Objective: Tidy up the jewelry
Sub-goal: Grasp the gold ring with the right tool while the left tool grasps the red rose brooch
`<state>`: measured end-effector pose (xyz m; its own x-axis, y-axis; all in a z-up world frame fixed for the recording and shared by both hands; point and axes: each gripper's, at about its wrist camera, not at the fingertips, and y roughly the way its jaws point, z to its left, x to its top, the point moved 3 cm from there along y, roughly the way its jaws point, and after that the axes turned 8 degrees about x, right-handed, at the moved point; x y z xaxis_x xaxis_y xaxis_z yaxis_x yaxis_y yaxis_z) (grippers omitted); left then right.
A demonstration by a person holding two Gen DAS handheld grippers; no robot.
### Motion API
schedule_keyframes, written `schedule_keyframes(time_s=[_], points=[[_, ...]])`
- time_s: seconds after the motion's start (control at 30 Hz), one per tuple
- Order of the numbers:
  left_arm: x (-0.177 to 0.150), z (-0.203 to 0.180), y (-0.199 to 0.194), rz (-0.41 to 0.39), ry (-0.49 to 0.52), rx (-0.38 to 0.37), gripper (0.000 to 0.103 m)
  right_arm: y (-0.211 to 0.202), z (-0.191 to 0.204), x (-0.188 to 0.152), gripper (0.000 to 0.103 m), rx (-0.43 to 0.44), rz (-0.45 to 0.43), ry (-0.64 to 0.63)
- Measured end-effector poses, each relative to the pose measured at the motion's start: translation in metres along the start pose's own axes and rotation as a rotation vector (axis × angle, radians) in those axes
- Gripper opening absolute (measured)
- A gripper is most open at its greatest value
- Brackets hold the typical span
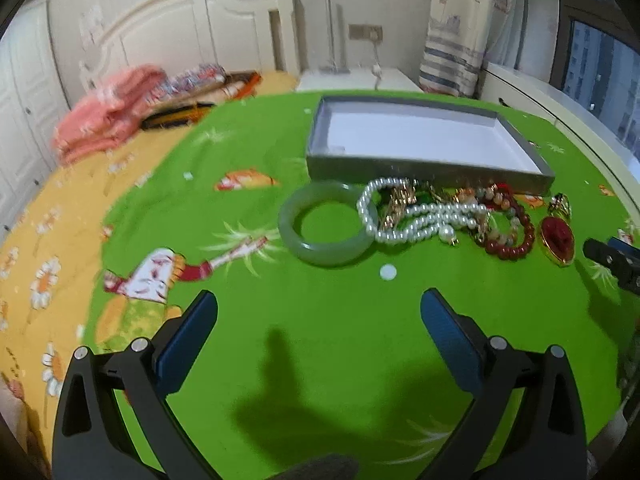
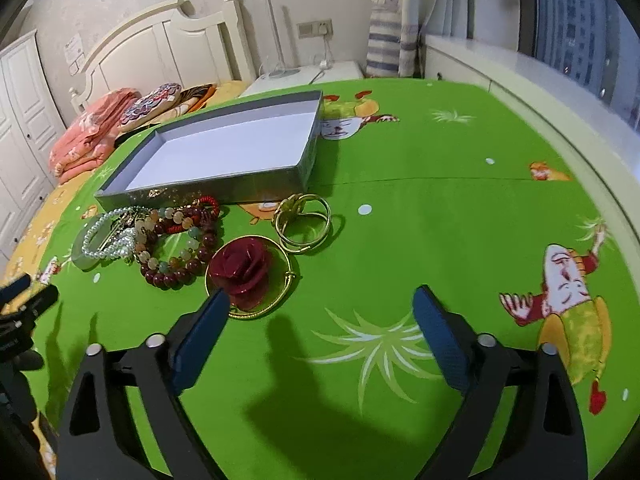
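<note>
A pile of jewelry lies on the green cloth in front of a shallow grey box (image 1: 424, 168) (image 2: 224, 186) with a white inside. The pile holds a pale jade bangle (image 1: 326, 224) (image 2: 82, 258), a pearl strand (image 1: 416, 216) (image 2: 110, 240), dark red beads (image 1: 516, 240) (image 2: 176, 272), a red rose bangle with a gold ring (image 2: 246, 272) (image 1: 558, 238) and gold bangles (image 2: 306, 220). My left gripper (image 1: 320, 300) stands open short of the jade bangle, nothing between its fingers. My right gripper (image 2: 322, 300) is open, its left finger (image 2: 200, 340) just before the rose bangle.
The green cartoon cloth (image 2: 420, 220) covers a round table. Behind it is a bed with folded pink bedding (image 1: 104, 120) and a white headboard (image 2: 160, 48). A white ledge and window run along the right (image 2: 560, 80). The other gripper shows at each view's edge (image 1: 612, 260) (image 2: 24, 300).
</note>
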<state>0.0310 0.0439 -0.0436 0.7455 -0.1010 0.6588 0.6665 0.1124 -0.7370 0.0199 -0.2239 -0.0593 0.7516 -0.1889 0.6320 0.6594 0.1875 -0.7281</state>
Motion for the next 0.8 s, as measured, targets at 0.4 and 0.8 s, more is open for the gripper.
schedule_keyframes(time_s=[0.4,0.8], points=[[-0.007,0.002,0.007,-0.019,-0.083,-0.193,0.098,0.04,-0.008,0.036,0.067,0.056,0.052,0.059],[0.003,-0.106,-0.015,-0.084,0.214,-0.332,0.098,0.052,-0.005,0.048,0.04,0.037,0.067,-0.007]])
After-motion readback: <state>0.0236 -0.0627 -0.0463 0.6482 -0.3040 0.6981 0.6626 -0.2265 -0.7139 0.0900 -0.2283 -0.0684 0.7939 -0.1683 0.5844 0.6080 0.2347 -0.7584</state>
